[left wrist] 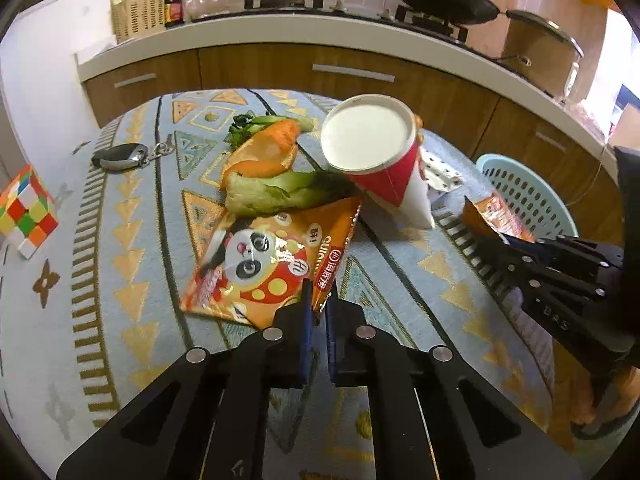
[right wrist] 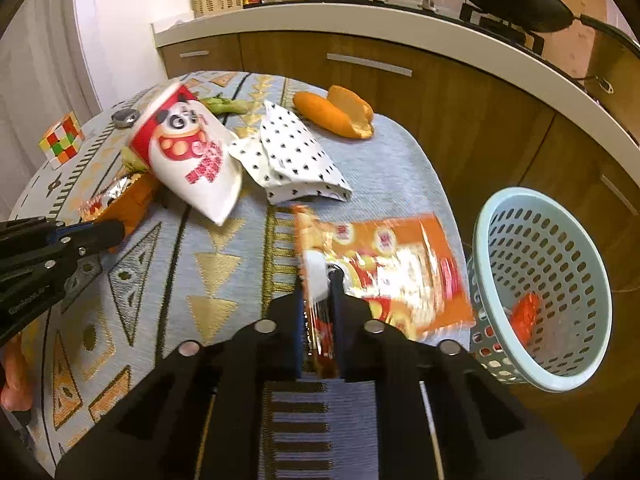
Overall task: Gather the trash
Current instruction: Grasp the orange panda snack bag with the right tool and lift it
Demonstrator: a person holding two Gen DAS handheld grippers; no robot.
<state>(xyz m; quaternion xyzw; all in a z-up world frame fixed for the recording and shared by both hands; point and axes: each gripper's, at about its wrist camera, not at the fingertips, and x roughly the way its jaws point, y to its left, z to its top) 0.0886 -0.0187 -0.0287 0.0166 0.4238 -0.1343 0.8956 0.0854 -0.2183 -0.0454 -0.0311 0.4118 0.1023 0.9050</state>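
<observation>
Covering table (right wrist: 224,288): patterned blue-gold cloth (left wrist: 400,272).

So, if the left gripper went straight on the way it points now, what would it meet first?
The left gripper is shut on the panda snack wrapper, so that comes along with it. Beyond it, the wilted greens probably come first, then the tipped paper cup; depth is hard to judge.

We read "SUIGU" in white capitals on the orange panda-printed foil snack wrapper (left wrist: 256,268), beside Chinese characters too small for us to make out. Raised letters "DAS" stand on the black right hand-held gripper (left wrist: 472,240).
</observation>
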